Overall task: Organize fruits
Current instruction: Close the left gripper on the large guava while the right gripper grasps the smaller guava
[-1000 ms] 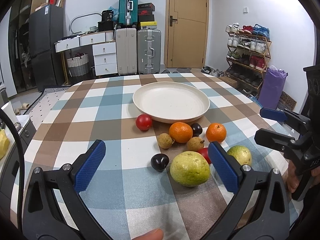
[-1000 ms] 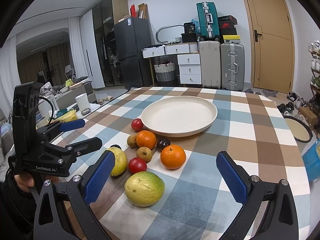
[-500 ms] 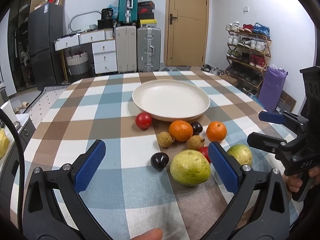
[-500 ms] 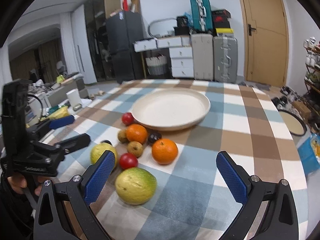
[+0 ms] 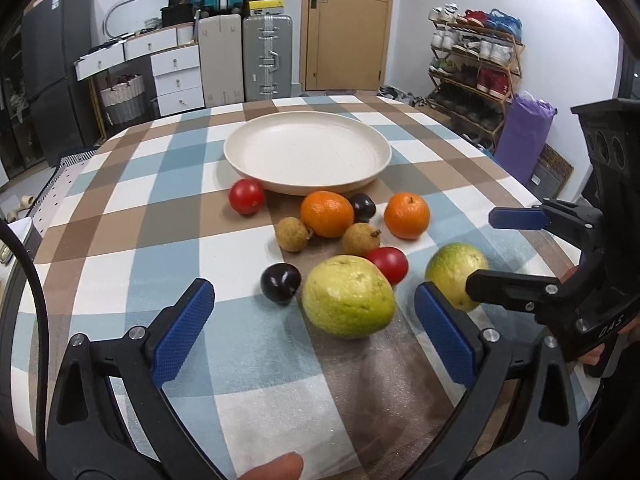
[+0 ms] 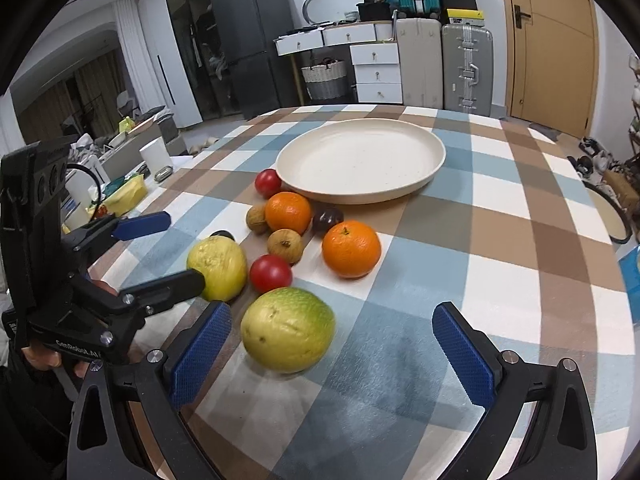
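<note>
An empty cream plate [image 5: 248,168] [image 6: 400,194] sits mid-table on the checked cloth. In front of it lie two oranges [image 5: 327,214] [image 5: 406,210], two red tomatoes [image 5: 246,196] [image 5: 388,264], two brown longans [image 5: 292,234], two dark plums [image 5: 281,282] and two guavas. My left gripper [image 5: 312,289] [image 6: 184,249] is open, its blue pads either side of the yellow guava [image 5: 347,296] [image 6: 218,268] but short of it. My right gripper [image 6: 331,314] [image 5: 480,250] is open too, with the greener guava [image 6: 288,330] [image 5: 452,276] just ahead of its left pad.
Beyond the table stand suitcases [image 5: 266,56], white drawers [image 5: 176,76], a wooden door [image 5: 346,24], a shoe rack [image 5: 476,60] and a dark fridge [image 6: 248,48]. A hand [image 6: 44,360] holds the left gripper. Bare cloth lies right of the fruit [image 6: 520,260].
Both grippers have come forward and lower toward the fruit; the guavas now sit close to their pads. The fruit and plate have not moved.
</note>
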Tool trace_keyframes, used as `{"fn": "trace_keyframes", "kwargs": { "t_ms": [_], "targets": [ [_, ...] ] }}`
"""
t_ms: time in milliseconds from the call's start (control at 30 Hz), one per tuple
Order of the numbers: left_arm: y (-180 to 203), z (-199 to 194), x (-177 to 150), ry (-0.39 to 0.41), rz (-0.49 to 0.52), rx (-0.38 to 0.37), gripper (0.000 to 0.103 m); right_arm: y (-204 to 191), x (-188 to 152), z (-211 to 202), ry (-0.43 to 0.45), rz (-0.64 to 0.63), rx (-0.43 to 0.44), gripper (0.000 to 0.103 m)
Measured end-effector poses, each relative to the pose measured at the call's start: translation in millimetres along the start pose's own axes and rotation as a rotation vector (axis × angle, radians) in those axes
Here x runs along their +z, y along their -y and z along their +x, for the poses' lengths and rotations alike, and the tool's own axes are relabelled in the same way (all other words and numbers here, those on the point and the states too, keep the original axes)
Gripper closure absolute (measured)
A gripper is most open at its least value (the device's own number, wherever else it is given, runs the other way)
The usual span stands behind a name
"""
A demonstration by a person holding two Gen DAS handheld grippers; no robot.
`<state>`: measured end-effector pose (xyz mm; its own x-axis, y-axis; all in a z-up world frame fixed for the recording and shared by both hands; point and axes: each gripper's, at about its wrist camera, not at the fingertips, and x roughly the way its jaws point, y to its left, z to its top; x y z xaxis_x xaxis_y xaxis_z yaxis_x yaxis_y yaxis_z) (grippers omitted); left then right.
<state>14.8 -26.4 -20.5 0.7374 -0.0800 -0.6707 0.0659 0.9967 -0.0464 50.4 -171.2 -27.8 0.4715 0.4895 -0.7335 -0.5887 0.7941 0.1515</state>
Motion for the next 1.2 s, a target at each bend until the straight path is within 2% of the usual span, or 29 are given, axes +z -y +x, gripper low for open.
{"fn": "trace_keyframes", "kwargs": {
  "t_ms": [200, 233, 333, 400, 533, 667, 833, 1000, 1200],
  "targets": [
    [6.7, 9.5, 0.7, -0.05, 0.007, -0.024, 0.024, 0.1, -3.5, 5.4, -0.036, 0.003, 0.043, 0.001],
    [7.7, 10.7, 0.7, -0.059, 0.011, -0.03, 0.024, -0.4, -4.3, 6.4, -0.041, 0.0, 0.047, 0.001],
    [10.8, 13.4, 0.1, -0.074, 0.026, -0.043, 0.03, -2.9, -6.0, 9.6, -0.061, -0.014, 0.048, 0.006],
    [12.3, 16.8, -0.3, -0.088, 0.032, -0.054, 0.04, -4.0, -7.0, 10.6, -0.069, -0.024, 0.054, 0.012],
    [13.5, 19.6, -0.7, -0.1, 0.036, -0.063, 0.051, -4.4, -7.2, 11.1, -0.075, -0.024, 0.062, 0.019],
    [13.6, 18.8, -1.0, -0.1, 0.032, -0.071, 0.052, -5.0, -8.0, 12.1, -0.081, -0.028, 0.075, 0.021],
    [11.7, 15.8, -1.4, -0.091, 0.021, -0.087, 0.053, -5.4, -8.9, 13.2, -0.082, -0.02, 0.097, 0.03],
    [10.6, 9.7, -1.1, -0.066, 0.018, -0.106, 0.053, -7.7, -10.4, 17.4, -0.1, -0.017, 0.124, 0.046],
    [7.3, 6.5, -1.1, -0.053, 0.007, -0.118, 0.053, -12.6, -11.8, 16.5, -0.091, -0.033, 0.107, 0.05]
  ]
}}
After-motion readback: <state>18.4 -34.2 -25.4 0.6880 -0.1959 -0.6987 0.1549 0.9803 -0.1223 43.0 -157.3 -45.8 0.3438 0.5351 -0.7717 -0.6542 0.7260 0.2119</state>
